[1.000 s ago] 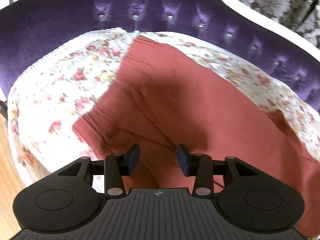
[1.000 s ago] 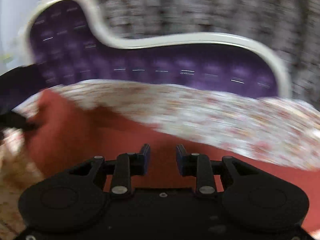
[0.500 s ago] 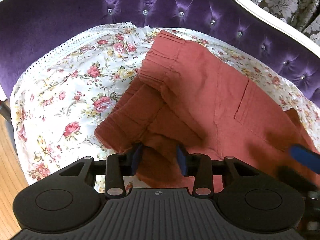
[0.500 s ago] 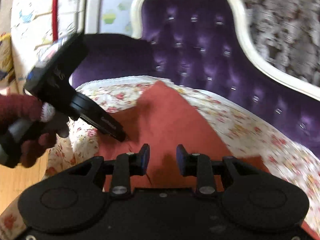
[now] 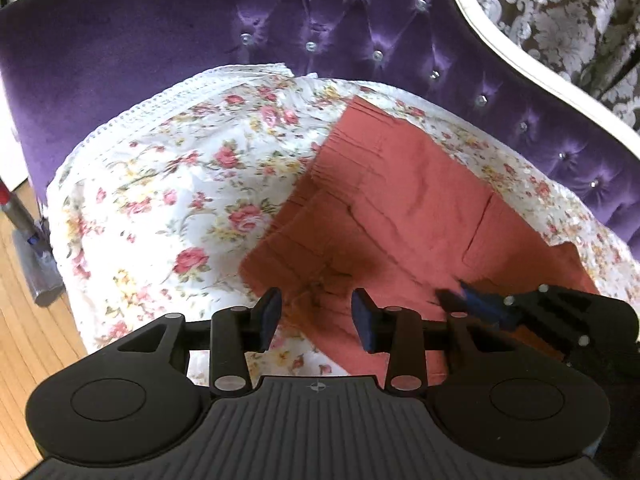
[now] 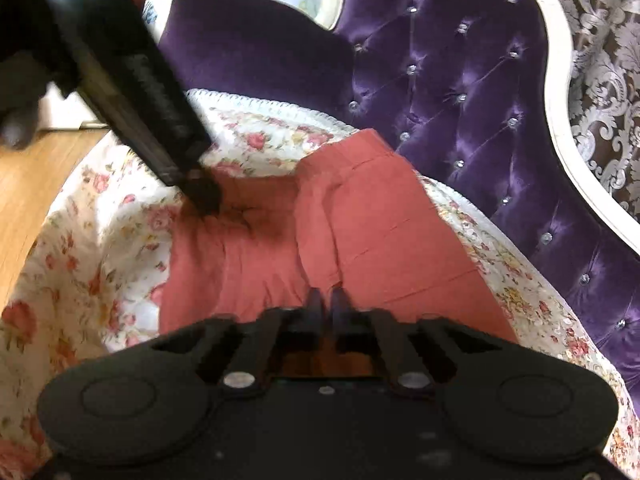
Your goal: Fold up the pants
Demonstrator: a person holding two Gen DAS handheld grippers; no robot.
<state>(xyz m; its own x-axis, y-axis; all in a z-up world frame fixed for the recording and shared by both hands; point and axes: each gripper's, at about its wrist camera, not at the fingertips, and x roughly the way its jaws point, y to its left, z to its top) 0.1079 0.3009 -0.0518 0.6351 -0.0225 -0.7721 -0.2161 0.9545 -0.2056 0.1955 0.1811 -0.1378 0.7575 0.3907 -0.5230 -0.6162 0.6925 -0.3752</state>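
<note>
Now the rust-red pants are seen lying on a floral quilt that is spread over the seat of a purple tufted sofa with a white frame. The garment is laid slantwise across the quilt, its gathered waistband toward the sofa back, and one layer is seen doubled over another near the front edge, where the cloth is bunched and shadowed.

In the left wrist view the left tool is held low over that bunched front edge. Its blue pads are kept apart, and the crumpled cloth is seen in the gap between them, yet no pad is shown pressing on it. The right tool is caught at the lower right of that view, blurred, its tip set on the pants just beside the left one.

From the right wrist view the right tool is seen with its fingers drawn almost together; its jaws have just been closing. A fold of the red cloth rises right at the tips, though whether it is actually pinched cannot be told through the blur. The left tool's dark body is seen slanting down from the upper left onto the wrinkled cloth. Wooden floor is shown beside the quilt.
</note>
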